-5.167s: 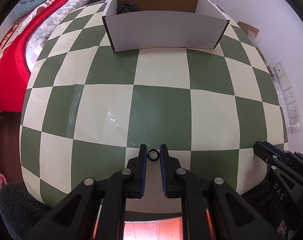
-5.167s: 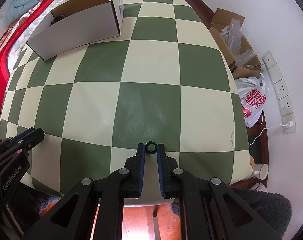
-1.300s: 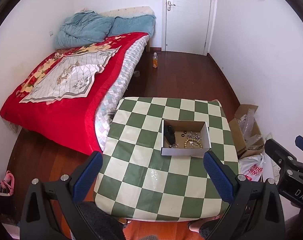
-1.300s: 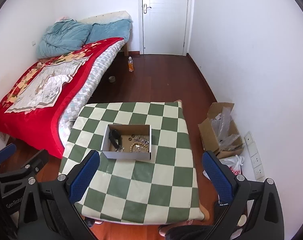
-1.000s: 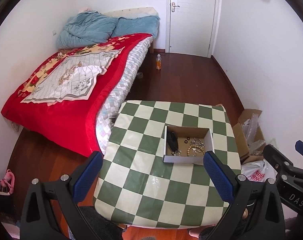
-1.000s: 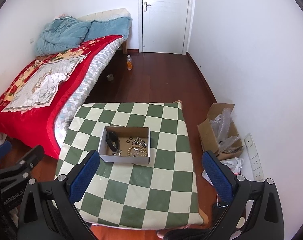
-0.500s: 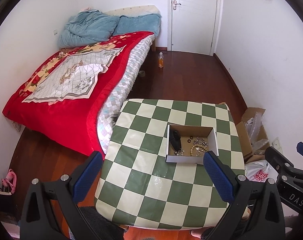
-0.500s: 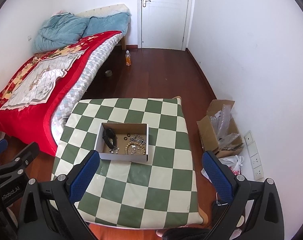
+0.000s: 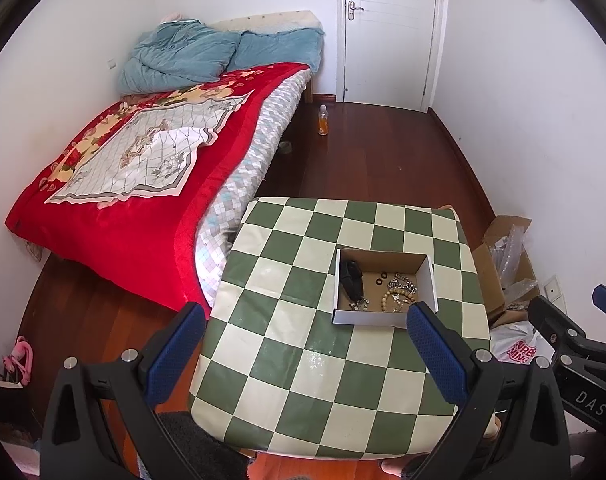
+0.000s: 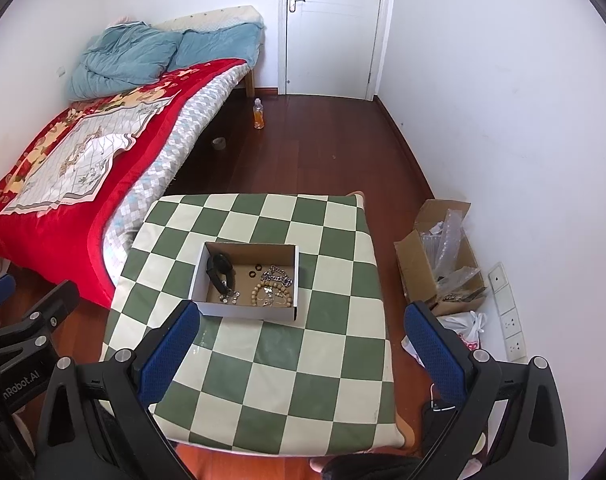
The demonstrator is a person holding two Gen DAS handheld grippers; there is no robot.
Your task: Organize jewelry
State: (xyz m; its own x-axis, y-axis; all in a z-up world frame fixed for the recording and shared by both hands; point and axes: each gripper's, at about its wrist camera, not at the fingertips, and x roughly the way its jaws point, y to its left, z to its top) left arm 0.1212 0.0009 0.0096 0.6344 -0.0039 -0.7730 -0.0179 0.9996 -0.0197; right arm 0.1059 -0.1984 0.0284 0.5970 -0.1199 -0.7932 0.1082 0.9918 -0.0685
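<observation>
looking down from well above, we see the checkered table (image 10: 263, 360), with the cardboard box (image 10: 247, 309) on it holding all the jewelry. our left gripper (image 9: 303, 344) and right gripper (image 10: 303, 340) both hang spread wide, holding nothing. inside lie a black watch (image 10: 220, 269), a bead bracelet (image 10: 272, 293), a metal chain (image 10: 278, 274) and two small dark rings (image 10: 255, 271) (light, slippery, likely to roll). we judge the chain limp, best pinched mid-length; the rings by the rim.

Far below and ahead of our wide-open tongs, we see the open cardboard box (image 10: 247, 308) holding a black watch (image 10: 220, 267), two dark rings (image 10: 254, 271), a bead bracelet (image 10: 272, 294) and a chain (image 10: 278, 275).
</observation>
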